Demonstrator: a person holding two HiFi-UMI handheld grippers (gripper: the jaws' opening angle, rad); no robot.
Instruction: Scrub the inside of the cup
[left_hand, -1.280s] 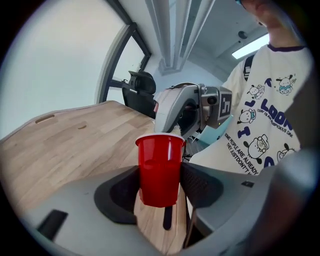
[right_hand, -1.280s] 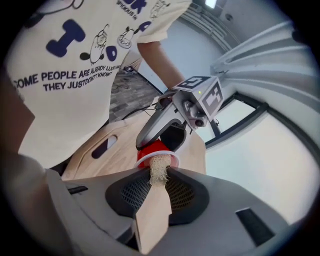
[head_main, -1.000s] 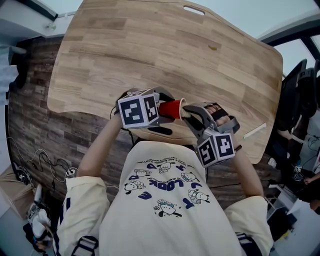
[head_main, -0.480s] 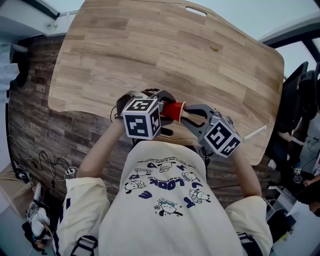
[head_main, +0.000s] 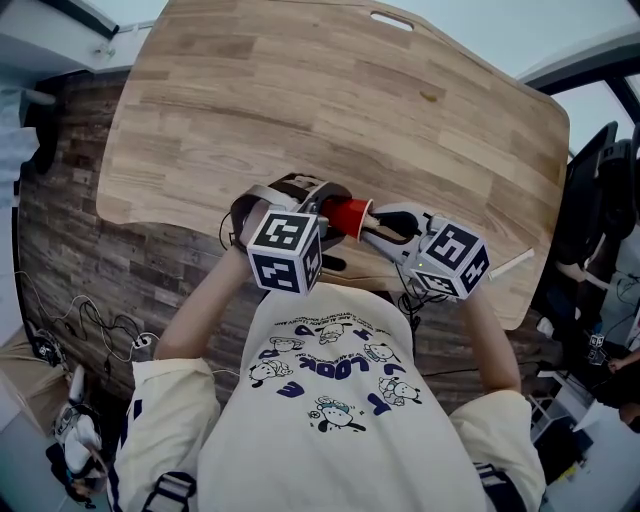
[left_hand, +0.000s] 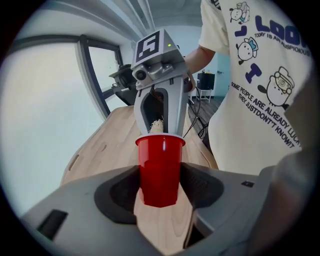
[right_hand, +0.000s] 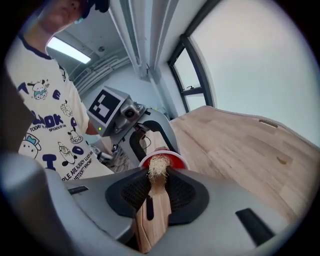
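A red plastic cup (head_main: 347, 217) lies on its side above the near table edge, its mouth toward the right; my left gripper (head_main: 335, 215) is shut on it. In the left gripper view the cup (left_hand: 160, 170) stands between the two dark pads (left_hand: 200, 185). My right gripper (head_main: 376, 228) is shut on a wooden brush (right_hand: 152, 210). Its pale bristles (right_hand: 157, 167) sit at the cup's rim (right_hand: 172, 157), and the bristle tuft (left_hand: 156, 125) shows just over the cup's mouth. How deep the bristles reach inside is hidden.
The wooden table (head_main: 300, 100) has a slot handle (head_main: 392, 20) at its far edge. A white strip (head_main: 510, 263) lies near its right corner. A dark chair (head_main: 600, 190) stands at the right; cables (head_main: 90, 330) lie on the floor at the left.
Both grippers have rolled in place: the left marker cube has swung down and nearer, the right cube has swung up and to the right. The cup and brush stay together.
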